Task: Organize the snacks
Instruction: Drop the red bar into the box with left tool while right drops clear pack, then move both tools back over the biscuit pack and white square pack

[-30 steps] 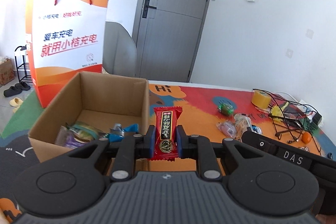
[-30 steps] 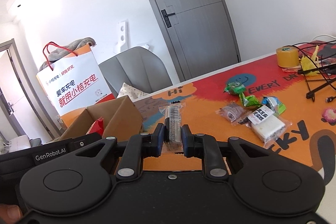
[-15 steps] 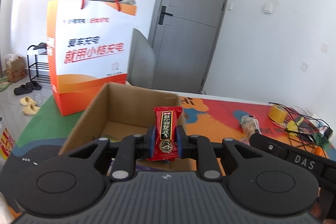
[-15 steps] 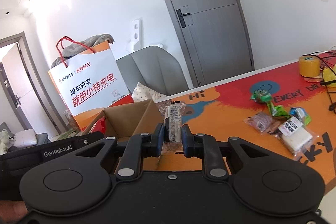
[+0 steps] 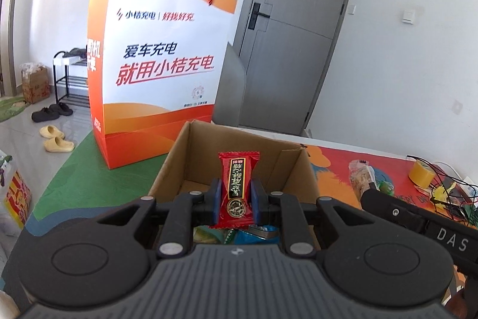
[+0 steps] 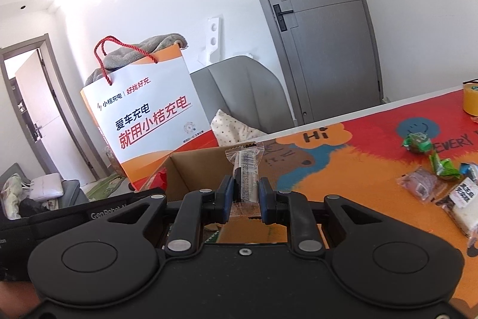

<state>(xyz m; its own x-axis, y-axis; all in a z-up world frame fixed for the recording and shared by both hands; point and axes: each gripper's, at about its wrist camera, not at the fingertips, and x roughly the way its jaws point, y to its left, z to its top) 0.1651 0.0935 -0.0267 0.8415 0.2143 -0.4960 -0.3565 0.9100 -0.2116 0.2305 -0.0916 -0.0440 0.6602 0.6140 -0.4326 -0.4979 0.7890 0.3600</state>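
Gripping a red candy (image 5: 238, 189) upright, the left gripper (image 5: 236, 201) has its jaws closed over the box (image 5: 176, 160); the right gripper (image 6: 245, 196) is likewise clamped on a clear packet (image 6: 245, 175) near the box's right wall. Releasing well inside the rim would best land each among the snacks (image 5: 239, 233) below.

Snack wrapper (image 5: 237, 189): red, black-and-gold label. Box (image 5: 191, 157): plain brown cardboard. Paper bag (image 5: 158, 73): white and orange, red lettering, red cord handles. Table mat (image 6: 373, 145): red and orange cartoon print

tongs hide most of the box's (image 5: 191, 157) contents.
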